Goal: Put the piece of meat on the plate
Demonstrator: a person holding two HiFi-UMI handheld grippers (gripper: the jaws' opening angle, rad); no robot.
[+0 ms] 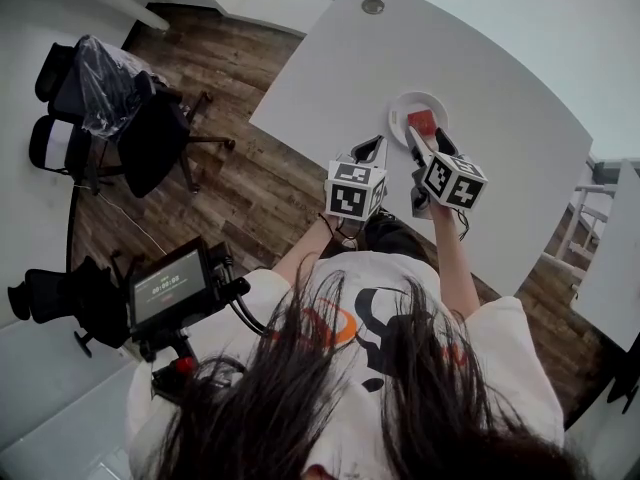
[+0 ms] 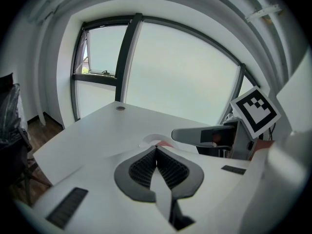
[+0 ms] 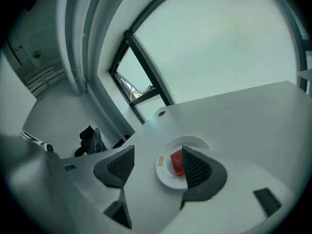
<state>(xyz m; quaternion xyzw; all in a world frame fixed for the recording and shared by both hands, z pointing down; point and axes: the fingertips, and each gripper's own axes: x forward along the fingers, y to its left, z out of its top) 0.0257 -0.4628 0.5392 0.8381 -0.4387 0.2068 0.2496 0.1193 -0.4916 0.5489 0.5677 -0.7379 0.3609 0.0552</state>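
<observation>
White table (image 1: 480, 58) bears plate (image 1: 397, 104) with meat (image 1: 421, 121) on it; right gripper (image 3: 155, 156) gapes empty, left gripper (image 2: 156, 150) pinched shut; best lift straight clear of rim.

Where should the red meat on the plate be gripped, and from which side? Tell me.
Probably across two opposite side faces, from above: the meat lies flat in the plate, whose raised rim hinders a sideways approach. The open right gripper hangs over it.
</observation>
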